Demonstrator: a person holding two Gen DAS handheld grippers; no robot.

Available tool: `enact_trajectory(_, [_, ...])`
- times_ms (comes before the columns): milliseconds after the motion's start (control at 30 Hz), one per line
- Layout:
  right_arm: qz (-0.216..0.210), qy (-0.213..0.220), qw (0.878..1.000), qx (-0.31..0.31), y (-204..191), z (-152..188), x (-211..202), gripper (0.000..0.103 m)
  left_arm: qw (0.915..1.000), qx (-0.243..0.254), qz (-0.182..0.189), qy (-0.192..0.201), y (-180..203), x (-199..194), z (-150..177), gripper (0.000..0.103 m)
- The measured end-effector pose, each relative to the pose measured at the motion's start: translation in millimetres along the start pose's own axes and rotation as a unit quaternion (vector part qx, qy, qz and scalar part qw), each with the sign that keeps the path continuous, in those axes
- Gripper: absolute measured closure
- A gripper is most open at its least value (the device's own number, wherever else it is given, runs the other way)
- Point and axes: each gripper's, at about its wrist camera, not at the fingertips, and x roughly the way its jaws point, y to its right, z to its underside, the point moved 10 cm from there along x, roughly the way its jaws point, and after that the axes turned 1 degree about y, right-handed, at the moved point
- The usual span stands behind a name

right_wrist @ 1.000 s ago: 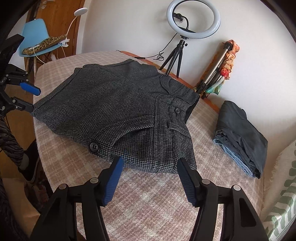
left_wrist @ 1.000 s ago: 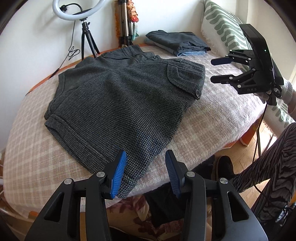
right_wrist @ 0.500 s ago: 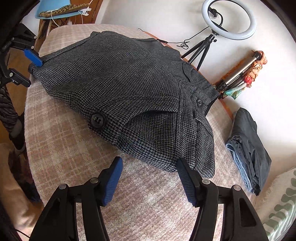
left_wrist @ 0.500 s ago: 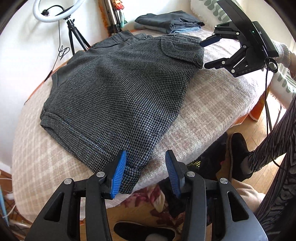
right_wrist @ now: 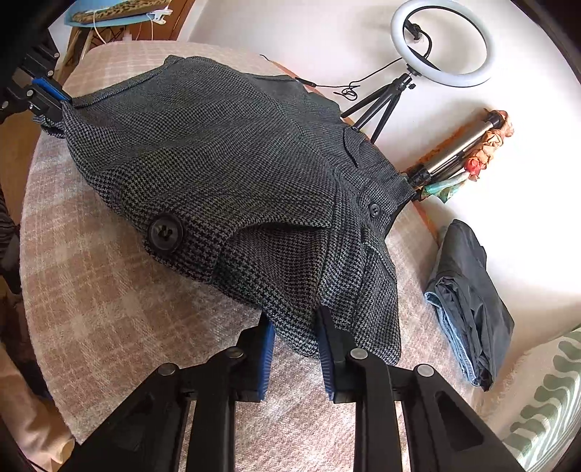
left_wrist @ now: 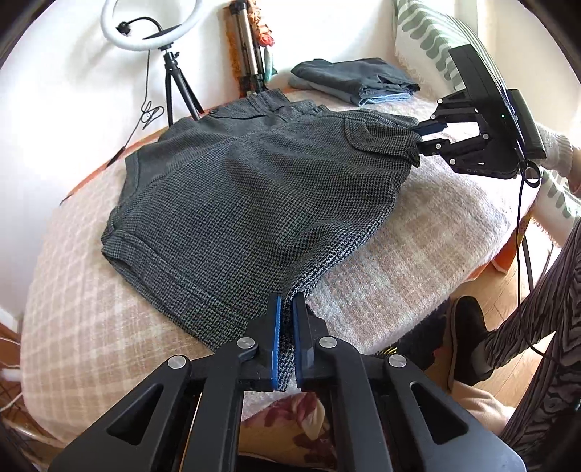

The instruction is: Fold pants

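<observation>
Grey houndstooth pants [left_wrist: 254, 203] lie spread on a bed under a checked blanket [left_wrist: 90, 290]. My left gripper [left_wrist: 287, 319] is shut on the near hem corner, and cloth shows between its blue pads. In the right wrist view the same gripper [right_wrist: 54, 96] pinches that corner at the far left. My right gripper [right_wrist: 296, 341] is closing its jaws on the waist corner of the pants [right_wrist: 236, 163], and a bunch of fabric fills the gap and touches both pads. From the left wrist view the right gripper [left_wrist: 423, 136] clamps the corner beside a large black button.
Folded dark clothes on jeans [left_wrist: 356, 80] [right_wrist: 472, 308] lie at the bed's far end. A ring light on a tripod [left_wrist: 149, 25] and a folded tripod [left_wrist: 247, 54] stand by the wall. A green-patterned cushion [left_wrist: 428, 36] leans behind. A person's striped leg [left_wrist: 537, 326] stands beside the bed.
Both grippers' jaws have gone from wide apart to closed on the pants: the left on the hem corner, the right on the waist corner. The right gripper dropped onto the cloth.
</observation>
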Motion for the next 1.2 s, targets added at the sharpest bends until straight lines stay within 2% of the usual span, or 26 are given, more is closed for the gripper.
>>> enact_trajectory(167, [0.025,0.03,0.999,0.019,18,-25,-16,0.091,0.9987,-0.021,-0.014,0.044,-24,-19,-29,0.099])
enact_trajectory(333, [0.049,0.052,0.997,0.034,37,-61,-29,0.092,0.9944,-0.036,-0.043,0.089,-60,-36,-69,0.1])
enact_trajectory(500, [0.08,0.052,0.995,0.014,65,-102,-29,0.093,0.9883,-0.049,-0.073,0.125,-104,-43,-108,0.102])
enact_trajectory(633, [0.08,0.044,0.996,0.006,85,-133,-15,0.093,0.9843,-0.072,-0.086,0.137,-144,-38,-137,0.103])
enact_trajectory(733, [0.077,0.031,0.996,-0.012,88,-148,2,0.093,0.9871,-0.084,-0.062,0.122,-158,-28,-143,0.103])
enact_trajectory(833, [0.077,0.015,0.996,-0.037,84,-149,18,0.093,0.9893,-0.093,-0.03,0.108,-157,-24,-130,0.103])
enact_trajectory(1000, [0.067,-0.011,0.997,-0.032,87,-139,41,0.093,0.9951,-0.074,0.011,0.066,-118,-9,-89,0.102])
enact_trajectory(1067, [0.066,-0.017,0.997,-0.024,89,-134,46,0.093,0.9947,-0.077,0.043,0.052,-94,-4,-74,0.102])
enact_trajectory(1100, [0.065,-0.022,0.997,-0.021,89,-132,49,0.093,0.9944,-0.078,0.057,0.043,-81,-2,-68,0.097])
enact_trajectory(1200, [0.061,-0.032,0.998,-0.013,89,-126,55,0.093,0.9933,-0.069,0.085,0.035,-41,0,-58,0.055])
